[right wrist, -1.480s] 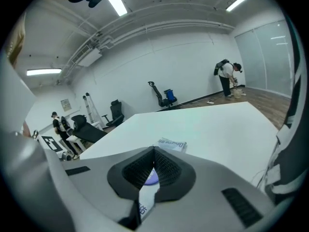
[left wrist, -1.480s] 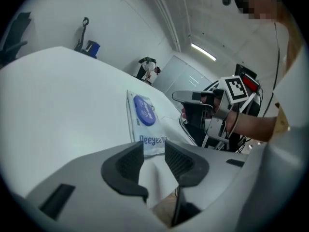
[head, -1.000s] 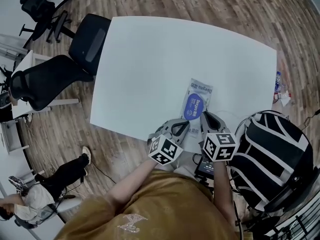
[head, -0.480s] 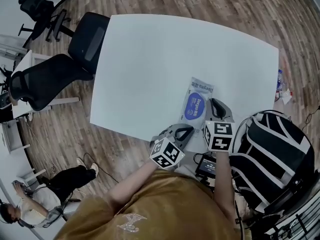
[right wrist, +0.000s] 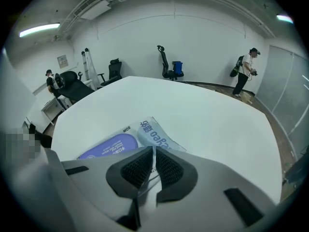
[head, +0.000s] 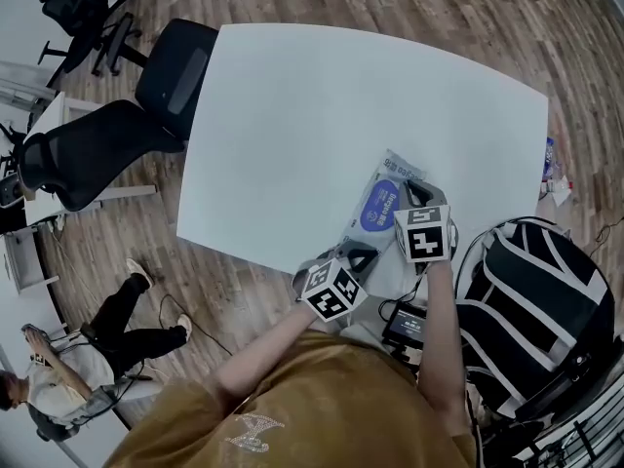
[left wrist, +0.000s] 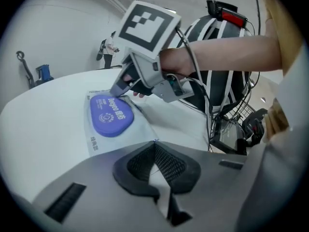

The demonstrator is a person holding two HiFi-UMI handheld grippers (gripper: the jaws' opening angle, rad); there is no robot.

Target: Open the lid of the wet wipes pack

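Bench (head: 292, 115): white; I see the wet wipes pack (head: 382, 206) lying near its front edge.
Lid (left wrist: 111, 115): blue, flat down.
Left tongs (left wrist: 154, 146): together, at the pack's corner.
Right tongs (right wrist: 153, 153): together, seemingly pinching the pack's edge.

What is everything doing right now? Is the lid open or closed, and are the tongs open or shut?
wet wipes pack: lying on the table.
blue lid: closed, flat on the pack.
left tongs: shut, tips by the pack's corner.
right tongs: shut, tips at the pack's edge.
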